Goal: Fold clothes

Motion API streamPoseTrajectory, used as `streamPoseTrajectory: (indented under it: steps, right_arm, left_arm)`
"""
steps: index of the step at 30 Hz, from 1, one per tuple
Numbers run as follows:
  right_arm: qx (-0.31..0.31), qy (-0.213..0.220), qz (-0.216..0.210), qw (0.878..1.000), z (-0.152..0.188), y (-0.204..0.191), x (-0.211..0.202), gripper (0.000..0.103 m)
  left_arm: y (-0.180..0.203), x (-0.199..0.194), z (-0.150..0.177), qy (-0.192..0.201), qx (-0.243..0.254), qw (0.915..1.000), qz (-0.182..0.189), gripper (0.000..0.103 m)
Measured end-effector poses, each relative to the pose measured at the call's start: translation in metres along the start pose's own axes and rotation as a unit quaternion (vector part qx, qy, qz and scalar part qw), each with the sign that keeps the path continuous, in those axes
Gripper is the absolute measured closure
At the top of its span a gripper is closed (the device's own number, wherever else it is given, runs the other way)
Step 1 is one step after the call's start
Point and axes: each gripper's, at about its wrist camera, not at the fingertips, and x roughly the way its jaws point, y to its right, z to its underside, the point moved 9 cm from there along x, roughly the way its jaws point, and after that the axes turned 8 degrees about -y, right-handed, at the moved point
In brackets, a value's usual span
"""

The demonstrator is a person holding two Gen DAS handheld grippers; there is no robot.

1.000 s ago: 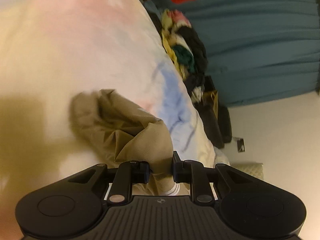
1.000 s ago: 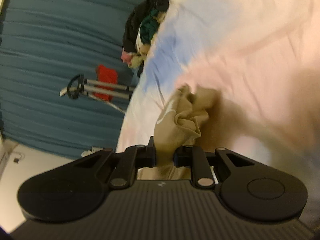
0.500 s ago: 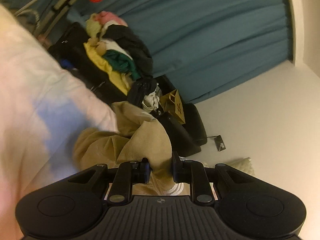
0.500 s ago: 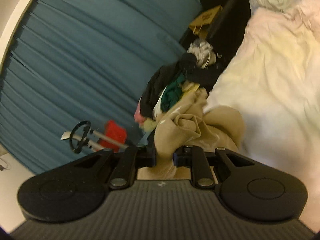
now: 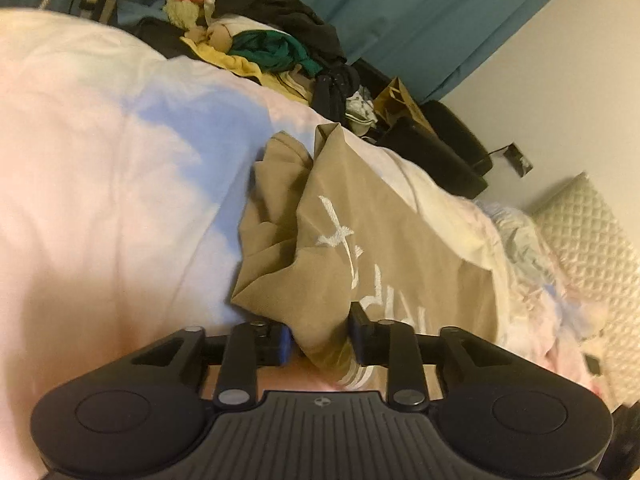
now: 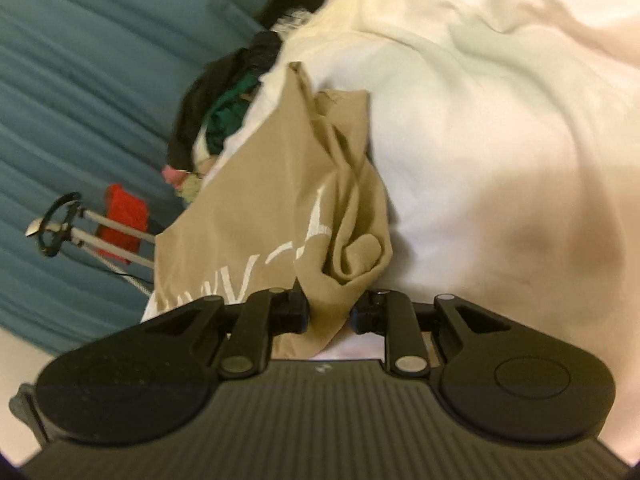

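A tan garment [image 5: 360, 248] with white lettering is stretched out over a pale tie-dye bed cover [image 5: 100, 184]. My left gripper [image 5: 318, 338] is shut on one bunched edge of it. In the right wrist view the same tan garment [image 6: 276, 208] hangs spread, and my right gripper [image 6: 330, 314] is shut on another bunched edge. The fabric spans between both grippers, partly crumpled near each grip. The bed cover [image 6: 500, 128] lies behind it.
A heap of mixed clothes [image 5: 272, 44] sits at the far side of the bed, also showing in the right wrist view [image 6: 224, 112]. Teal curtains [image 5: 420, 8] hang behind. A metal rack with a red item [image 6: 120, 220] stands by the curtain. A quilted pillow [image 5: 592, 240] lies at right.
Both grippers swung up off the bed and then back toward it, carrying the tan garment. The garment has opened from a tight bunch into a spread panel with lettering showing.
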Motion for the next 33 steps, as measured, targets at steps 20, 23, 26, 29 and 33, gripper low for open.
streamPoseTrajectory:
  steps: [20, 23, 26, 29, 33]
  right_arm:
    - [-0.259, 0.092, 0.056, 0.960, 0.069, -0.140, -0.206, 0.013]
    - [-0.287, 0.128, 0.050, 0.948, 0.090, -0.149, -0.234, 0.013]
    - [-0.321, 0.150, 0.041, 0.934, 0.117, -0.150, -0.248, 0.013]
    - [-0.345, 0.176, 0.046, 0.921, 0.144, -0.139, -0.250, 0.013]
    - [-0.353, 0.188, 0.049, 0.915, 0.168, -0.116, -0.233, 0.013]
  left_arm:
    - [0.137, -0.261, 0.053, 0.121, 0.165, 0.9780, -0.040, 0.000]
    - [0.141, -0.302, 0.080, 0.156, 0.183, 0.9697, -0.044, 0.000]
    - [0.140, -0.334, 0.111, 0.182, 0.204, 0.9606, -0.049, 0.000]
    - [0.121, -0.345, 0.142, 0.195, 0.196, 0.9596, -0.054, 0.000]
    - [0.100, -0.347, 0.164, 0.199, 0.207, 0.9543, -0.083, 0.000]
